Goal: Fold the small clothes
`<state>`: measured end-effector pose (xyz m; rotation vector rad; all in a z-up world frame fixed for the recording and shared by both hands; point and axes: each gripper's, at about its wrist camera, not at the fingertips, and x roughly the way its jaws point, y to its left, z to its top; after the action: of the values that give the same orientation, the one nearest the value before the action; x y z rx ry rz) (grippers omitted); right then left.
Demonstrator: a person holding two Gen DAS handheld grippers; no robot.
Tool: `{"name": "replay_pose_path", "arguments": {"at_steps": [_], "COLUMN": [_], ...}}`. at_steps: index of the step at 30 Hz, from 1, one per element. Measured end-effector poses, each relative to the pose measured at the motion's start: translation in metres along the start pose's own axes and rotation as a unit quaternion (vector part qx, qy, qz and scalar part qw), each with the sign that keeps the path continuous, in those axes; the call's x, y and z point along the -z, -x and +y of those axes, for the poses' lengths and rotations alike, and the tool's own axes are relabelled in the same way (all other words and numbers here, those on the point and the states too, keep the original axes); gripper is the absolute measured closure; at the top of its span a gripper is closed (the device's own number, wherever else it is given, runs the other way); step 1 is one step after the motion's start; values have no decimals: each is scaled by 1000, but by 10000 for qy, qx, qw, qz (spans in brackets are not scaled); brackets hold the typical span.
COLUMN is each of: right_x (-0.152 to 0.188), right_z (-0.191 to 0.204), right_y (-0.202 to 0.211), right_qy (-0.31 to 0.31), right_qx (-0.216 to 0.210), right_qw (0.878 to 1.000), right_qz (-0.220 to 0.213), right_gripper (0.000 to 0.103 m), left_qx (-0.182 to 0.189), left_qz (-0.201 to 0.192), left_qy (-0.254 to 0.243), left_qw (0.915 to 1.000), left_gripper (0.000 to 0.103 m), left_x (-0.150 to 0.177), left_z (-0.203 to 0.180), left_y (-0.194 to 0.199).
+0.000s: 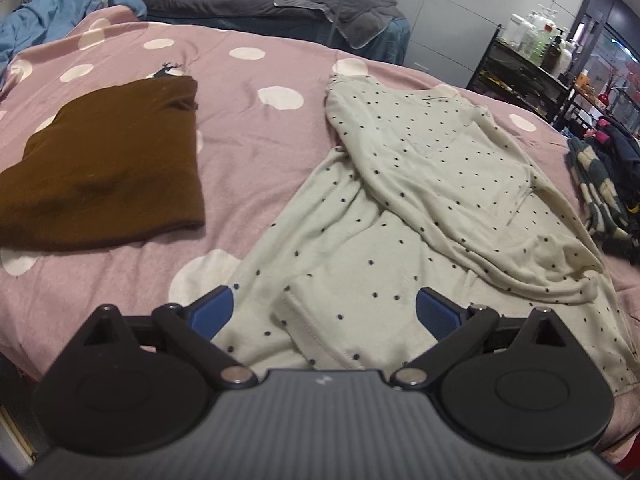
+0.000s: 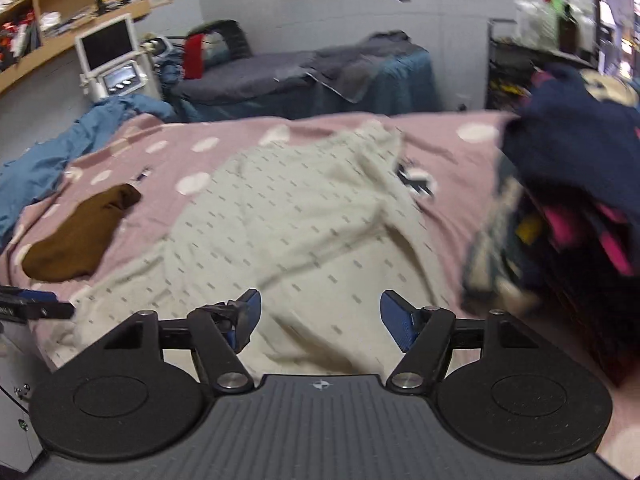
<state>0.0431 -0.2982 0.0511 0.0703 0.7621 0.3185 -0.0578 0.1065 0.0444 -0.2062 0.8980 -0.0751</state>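
- Plainly, in the left wrist view the left tongs [image 1: 324, 312] stand wide open with nothing gripped; their blue pads [image 1: 214, 314] hang over the near hem of the cream dotted top [image 1: 420, 184], one to each side of a small folded flap of it, and whether they touch the cloth I cannot tell.
- There the top lies on the pink spotted bed [image 1: 248, 128], straight ahead of the tongs and trailing off to the far right; its long axis runs from near centre to far right, and one part is thrown across the body towards the near right.
- The folded brown garment [image 1: 104, 168] lies well apart on the left.
- In the right wrist view, which is blurred, the right tongs [image 2: 320, 320] are also spread wide and empty, above the near edge of the same top [image 2: 296, 216], which stretches away ahead and slightly left.
- A pile of dark clothes [image 2: 568, 184] sits at the right.
- By my reading both tongs are at the near hem, the left one lower and closer, so the next grab likely starts at that edge.
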Motion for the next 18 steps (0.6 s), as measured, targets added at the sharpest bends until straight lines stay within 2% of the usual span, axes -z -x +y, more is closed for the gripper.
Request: {"name": "replay_pose_path", "arguments": {"at_steps": [2,6,8,10,11,12,13,14,16,18], "right_x": [11,25,25,21,20,20,21,20,16,9], "right_z": [-12,-19,-17,-11,-9,-10,-12,-14,-18,-30], "right_y": [4,0,-7,-20,-27,-36,-42,-45,-36,-19], "right_qy": [-159,-392,-219,195,348,444,425,313,-48,-687], "right_qx": [24,-345,-333,-235,-208,-278,-452,-655,-1043,-1489], "right_qw": [9997,9984,9992,9995,9990,9983,9974,9964,9938,9862], "right_qz": [157,217,-26,68,176,271,361,441,382,223], "right_gripper": [2,3,3,4,14,29,79,96,96,97], "left_qx": [14,85,127,169,182,188,180,153,74,-16], "left_qz": [-39,0,33,40,37,36,46,58,15,-82], "left_qy": [-22,-171,-232,-302,-322,-328,-322,-318,-328,-405], "left_qw": [10000,9998,9996,9994,9993,9993,9993,9994,9994,9991], "left_gripper": [4,4,4,4,4,4,4,4,4,4], "left_x": [-2,-6,-6,-6,-6,-5,-5,-5,-7,-13], "left_z": [0,-9,-14,-19,-20,-20,-20,-19,-16,-12], "left_y": [0,-4,-5,-3,-2,-2,-2,-3,-5,-8]}}
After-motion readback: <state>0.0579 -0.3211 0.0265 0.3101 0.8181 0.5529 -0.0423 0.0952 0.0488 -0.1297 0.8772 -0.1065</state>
